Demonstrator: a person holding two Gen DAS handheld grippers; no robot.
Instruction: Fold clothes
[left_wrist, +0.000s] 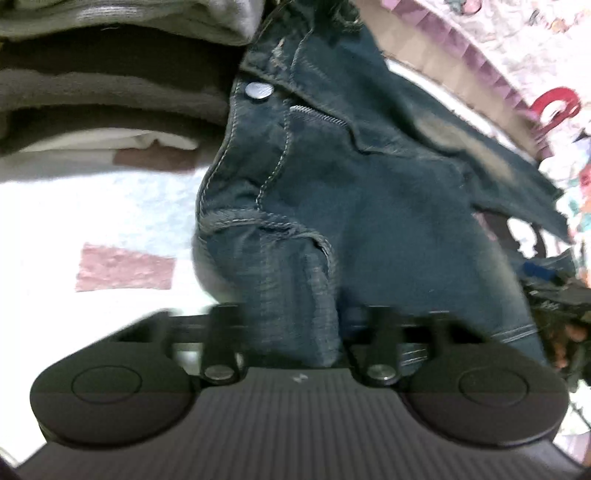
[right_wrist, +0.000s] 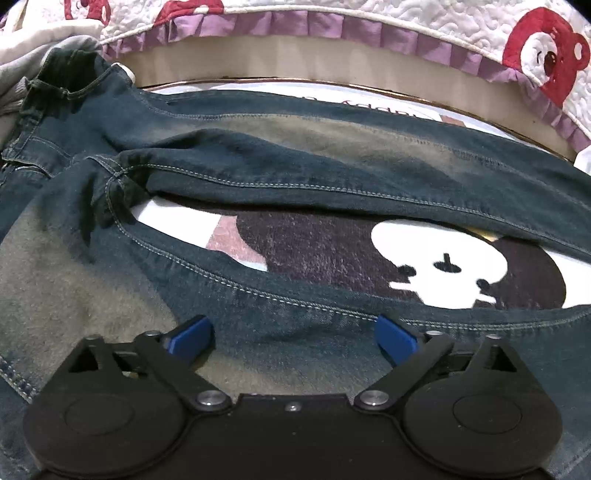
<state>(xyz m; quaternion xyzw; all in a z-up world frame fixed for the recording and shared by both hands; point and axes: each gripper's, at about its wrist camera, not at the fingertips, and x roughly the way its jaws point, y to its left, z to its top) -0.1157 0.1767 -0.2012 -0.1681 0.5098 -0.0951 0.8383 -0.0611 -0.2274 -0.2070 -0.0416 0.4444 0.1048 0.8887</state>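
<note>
A pair of dark blue jeans (left_wrist: 369, 206) lies on a white patterned blanket (left_wrist: 103, 206). In the left wrist view the waistband, its metal button (left_wrist: 258, 90) and the zip face me. My left gripper (left_wrist: 301, 332) is shut on a bunched fold of the jeans near the waist. In the right wrist view the two legs (right_wrist: 332, 162) spread apart to the right, with the blanket's dark print (right_wrist: 332, 251) between them. My right gripper (right_wrist: 293, 334) is open, its blue fingertips (right_wrist: 194, 332) just above the near leg, holding nothing.
A stack of folded grey, brown and white clothes (left_wrist: 110, 85) sits at the left of the jeans. A white quilt with purple frill and red bears (right_wrist: 480, 40) borders the far edge. More clothes lie at the far right of the left wrist view (left_wrist: 554, 288).
</note>
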